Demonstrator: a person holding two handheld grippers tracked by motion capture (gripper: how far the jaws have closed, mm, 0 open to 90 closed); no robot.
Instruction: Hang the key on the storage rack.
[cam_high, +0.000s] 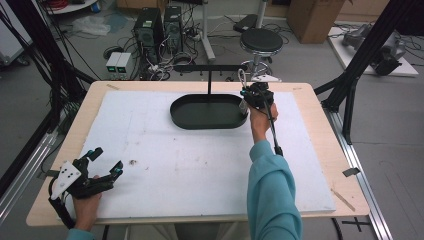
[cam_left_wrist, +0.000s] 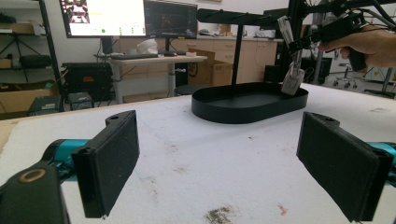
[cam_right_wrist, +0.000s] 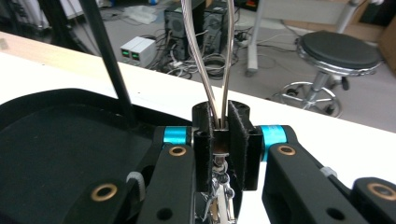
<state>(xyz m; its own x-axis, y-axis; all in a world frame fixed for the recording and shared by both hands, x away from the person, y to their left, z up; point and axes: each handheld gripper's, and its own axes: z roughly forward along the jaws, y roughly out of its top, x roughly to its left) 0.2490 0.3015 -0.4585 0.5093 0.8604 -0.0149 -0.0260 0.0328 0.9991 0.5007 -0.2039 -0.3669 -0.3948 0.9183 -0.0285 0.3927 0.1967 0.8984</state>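
Your right gripper (cam_right_wrist: 223, 144) has its jaws clamped on one clear strap loop (cam_right_wrist: 208, 56), which rises from between them; a small metal clasp (cam_right_wrist: 219, 186) hangs below. It sits at the right rim of the single black oval tray (cam_high: 200, 117), whose one post (cam_right_wrist: 109, 70) stands left of the jaws. Your left gripper (cam_left_wrist: 219, 163) has its jaws wide apart, with bare white table (cam_left_wrist: 210, 149) between and ahead. No writing is readable.

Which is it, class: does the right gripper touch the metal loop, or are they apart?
Touching: the right gripper view shows the right gripper shut on the metal loop.
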